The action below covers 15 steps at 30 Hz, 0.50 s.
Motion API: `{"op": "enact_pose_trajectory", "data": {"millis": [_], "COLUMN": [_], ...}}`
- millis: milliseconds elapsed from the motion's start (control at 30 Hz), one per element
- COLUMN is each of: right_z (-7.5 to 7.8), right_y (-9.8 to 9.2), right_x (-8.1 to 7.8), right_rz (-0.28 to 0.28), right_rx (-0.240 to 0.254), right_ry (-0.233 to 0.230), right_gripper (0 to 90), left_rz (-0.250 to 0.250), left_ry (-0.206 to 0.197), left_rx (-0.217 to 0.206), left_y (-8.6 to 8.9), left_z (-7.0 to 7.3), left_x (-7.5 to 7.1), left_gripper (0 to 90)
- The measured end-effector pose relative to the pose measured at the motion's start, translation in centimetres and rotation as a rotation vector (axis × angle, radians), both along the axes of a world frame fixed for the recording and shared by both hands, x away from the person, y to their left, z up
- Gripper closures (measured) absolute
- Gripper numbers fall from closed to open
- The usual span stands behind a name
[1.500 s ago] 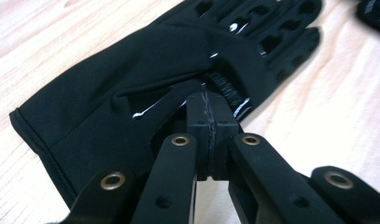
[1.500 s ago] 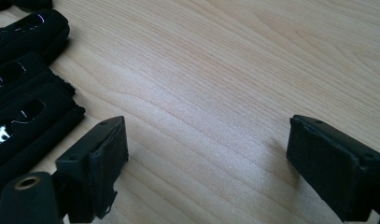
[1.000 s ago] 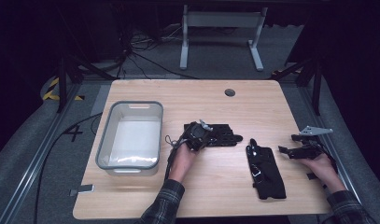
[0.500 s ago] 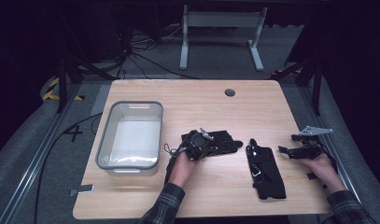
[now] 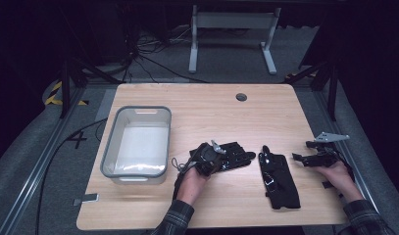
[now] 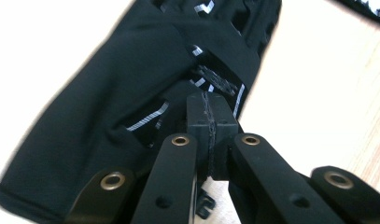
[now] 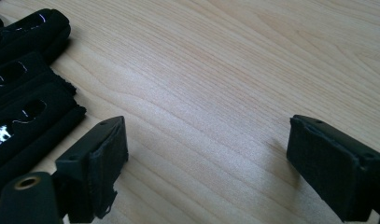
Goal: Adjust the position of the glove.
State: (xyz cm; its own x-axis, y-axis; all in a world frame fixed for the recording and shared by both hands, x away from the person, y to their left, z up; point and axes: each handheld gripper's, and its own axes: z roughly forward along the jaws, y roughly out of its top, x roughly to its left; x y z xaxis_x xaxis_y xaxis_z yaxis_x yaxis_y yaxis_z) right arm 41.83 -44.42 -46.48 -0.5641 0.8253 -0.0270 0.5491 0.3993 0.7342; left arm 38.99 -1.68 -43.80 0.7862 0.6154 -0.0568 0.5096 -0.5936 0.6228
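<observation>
A black glove (image 5: 236,155) with reflective marks lies flat near the middle of the table. My left gripper (image 5: 212,155) is at its cuff end. In the left gripper view the pads (image 6: 207,95) are pressed together on a fold of this glove (image 6: 108,93). A second black glove (image 5: 280,182) lies lengthwise to its right. My right gripper (image 5: 301,157) rests low over the table beside that glove, pointing left. In the right gripper view the jaws (image 7: 206,154) stand wide apart over bare wood, with the second glove (image 7: 24,107) just to their left.
A grey plastic bin (image 5: 111,147) stands at the table's left, nothing visible inside. A small round hole (image 5: 241,97) sits near the far edge. Bare wood (image 5: 211,117) stretches behind the gloves. A desk frame and cables lie on the floor beyond.
My left gripper has drawn the first glove a short way toward the person's side of the table. The right gripper and the second glove have stayed put.
</observation>
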Motion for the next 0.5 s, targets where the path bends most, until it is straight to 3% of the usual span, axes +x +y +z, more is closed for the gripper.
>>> {"op": "enact_pose_trajectory", "data": {"millis": [200, 500], "right_z": [0.0, 0.0], "right_y": [0.0, 0.0], "right_x": [0.0, 0.0], "right_rz": [0.001, 0.0], "right_rx": [0.002, 0.0], "right_ry": [0.001, 0.001], "right_gripper": [12.9, 12.8], "left_rz": [0.067, 0.137], "left_ry": [-0.034, -0.059], "left_rx": [-0.014, 0.013], "left_y": [0.9, 1.2], "left_z": [0.8, 0.7], "left_x": [1.8, 4.7], "left_gripper": [89.8, 89.8]}}
